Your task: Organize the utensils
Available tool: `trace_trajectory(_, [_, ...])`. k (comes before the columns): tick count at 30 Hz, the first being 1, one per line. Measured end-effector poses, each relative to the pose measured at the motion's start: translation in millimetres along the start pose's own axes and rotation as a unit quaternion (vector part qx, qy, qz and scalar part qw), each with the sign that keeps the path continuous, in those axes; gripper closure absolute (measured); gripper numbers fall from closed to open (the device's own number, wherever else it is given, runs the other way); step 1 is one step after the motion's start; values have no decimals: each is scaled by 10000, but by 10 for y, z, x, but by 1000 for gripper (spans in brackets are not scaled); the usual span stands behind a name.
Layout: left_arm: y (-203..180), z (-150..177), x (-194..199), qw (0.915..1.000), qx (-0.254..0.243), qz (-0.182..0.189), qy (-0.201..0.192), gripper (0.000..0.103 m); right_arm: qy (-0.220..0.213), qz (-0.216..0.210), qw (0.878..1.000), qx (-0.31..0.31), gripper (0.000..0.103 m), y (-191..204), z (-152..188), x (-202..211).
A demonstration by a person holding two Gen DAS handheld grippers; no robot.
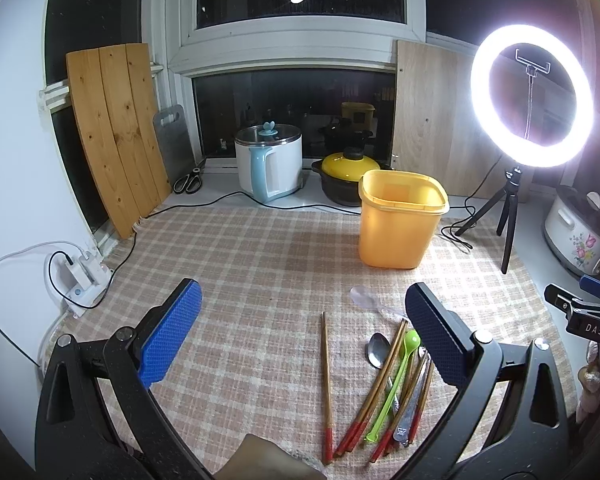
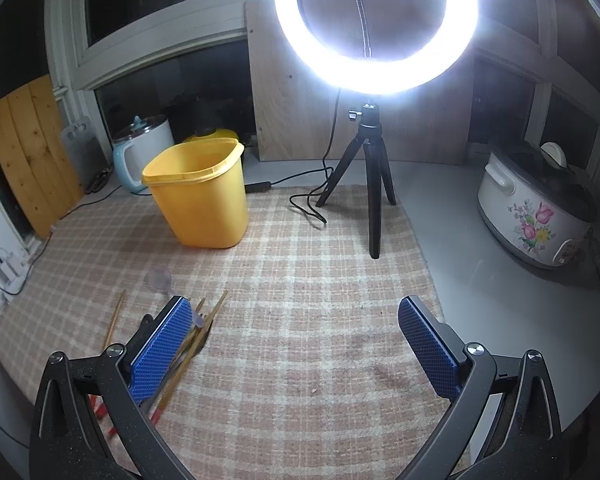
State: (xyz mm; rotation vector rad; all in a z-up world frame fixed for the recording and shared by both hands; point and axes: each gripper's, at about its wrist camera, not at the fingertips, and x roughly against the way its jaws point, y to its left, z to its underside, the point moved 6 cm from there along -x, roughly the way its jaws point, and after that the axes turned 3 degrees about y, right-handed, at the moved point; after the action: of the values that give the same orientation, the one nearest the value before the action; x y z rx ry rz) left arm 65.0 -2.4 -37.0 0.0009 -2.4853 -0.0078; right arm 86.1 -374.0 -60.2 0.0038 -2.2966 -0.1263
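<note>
Both hand-held grippers are wide apart and empty: left hand-held gripper (image 1: pixel 304 336) hangs over the checked cloth (image 1: pixel 260 264) on the tabletop, right hand-held gripper (image 2: pixel 296 346) beside it over bare cloth.

Utensils lie in a loose heap near me. One red-tipped chopstick (image 1: pixel 326 384) lies alone, just left of the pile. The rest overlap: more chopsticks (image 1: pixel 374 392), green plastic spoon (image 1: pixel 396 380), metal spoon (image 1: pixel 377 350), something metal with a flat handle (image 1: pixel 410 412) underneath, can't tell what. Clear plastic spoon (image 1: pixel 364 298) lies at the far edge, partly behind my left gripper's right finger.

Yellow plastic bin (image 1: pixel 400 220) stands upright and open beyond the pile; my guess is it's the target.

Handling, judged: everything light and stiff. Chopsticks thin, likely to roll or pivot in the pads, so pinch mid-shaft, across the length. Lone one is the easiest first pick. Metal spoon slippery; grab the handle.
</note>
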Motion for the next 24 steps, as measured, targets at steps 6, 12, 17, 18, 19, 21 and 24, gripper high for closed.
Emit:
trace_trajectory(6, [59,0,-106,9999,1,-84,123,0,5,-186,9998,92,1,53,-14,-83])
trace_trajectory(12, [177,72,-274,9991,11,-137,398,0,9,-421,9982,419,1,165,-70,-187])
trace_trajectory(17, [266,170,-438,9979,-2,13,648,0,273,-823,9933,764,1,370,-140,-362])
trace_trajectory(18, [276,184,-462,9976,8,41,690,0,301,-897,9920,831,1,418,-153,-390])
trace_trajectory(19, [292,202,-495,9972,27,102,743,1,342,-943,9909,900,1,451,-165,-418])
trace_trajectory(21, [321,251,-572,9955,81,208,917,8,433,-1060,9873,1102,7,550,-192,-490])
trace_trajectory(24, [336,335,-693,9917,145,378,1219,23,725,-1328,9789,1372,14,710,-210,-642])
